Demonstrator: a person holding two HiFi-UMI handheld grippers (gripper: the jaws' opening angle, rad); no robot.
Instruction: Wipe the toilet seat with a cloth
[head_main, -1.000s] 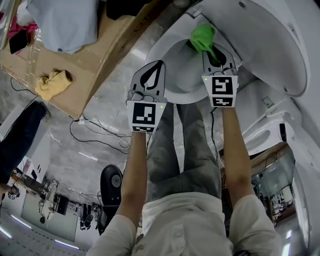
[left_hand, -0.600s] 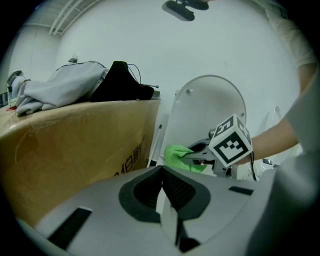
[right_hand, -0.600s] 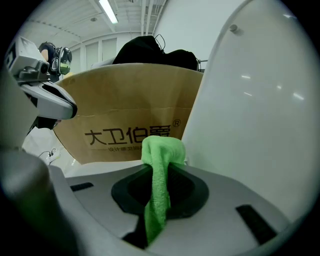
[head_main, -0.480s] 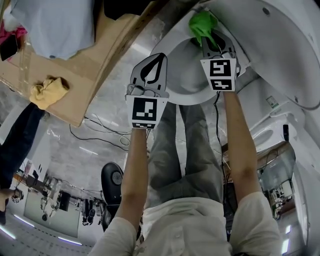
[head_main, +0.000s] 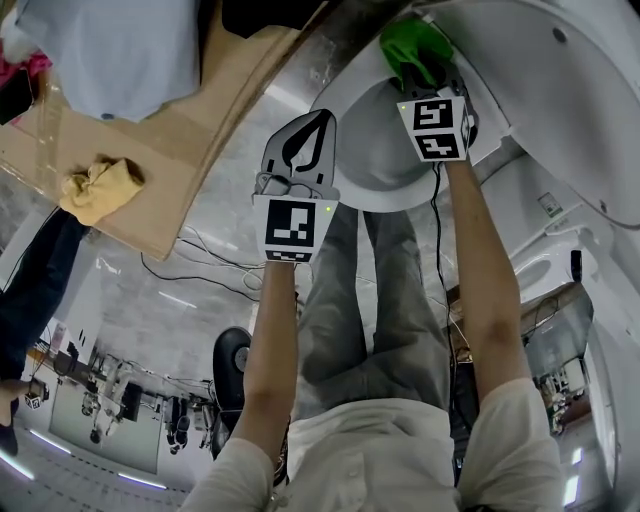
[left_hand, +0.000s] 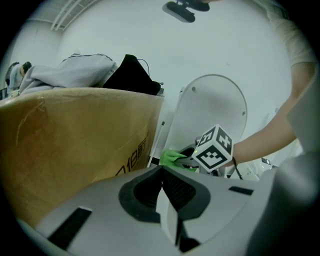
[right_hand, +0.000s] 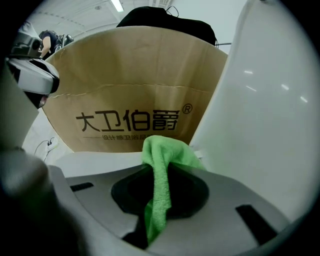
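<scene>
- The right tongs (right_hand: 160, 176) are shut on a bright green fluffy cloth (right_hand: 163, 159).
- The cloth is pinched between the two jaws. One end bunches up past the tips and the other end hangs down inside the jaws.
- From the head view, the cloth is at the far end of the white toilet seat (head_main: 350, 85), just beside the raised white toilet lid (head_main: 540, 100).
- I cannot tell if the cloth is pressing on the seat.
- The left tongs (head_main: 319, 120) are closed all the way, tip to tip, with nothing in them.
- The left tongs are held up at the left edge of the seat, well apart from the cloth.
- A big brown cardboard box (head_main: 170, 150) with dark print on its side stands to the left of the toilet.
- A crumpled yellow cloth (head_main: 100, 185) lies on top of the box.
- A pale blue piece of clothing (head_main: 120, 50) lies on the box too, farther along.
- The person's bare arms reach out to both tongs.
</scene>
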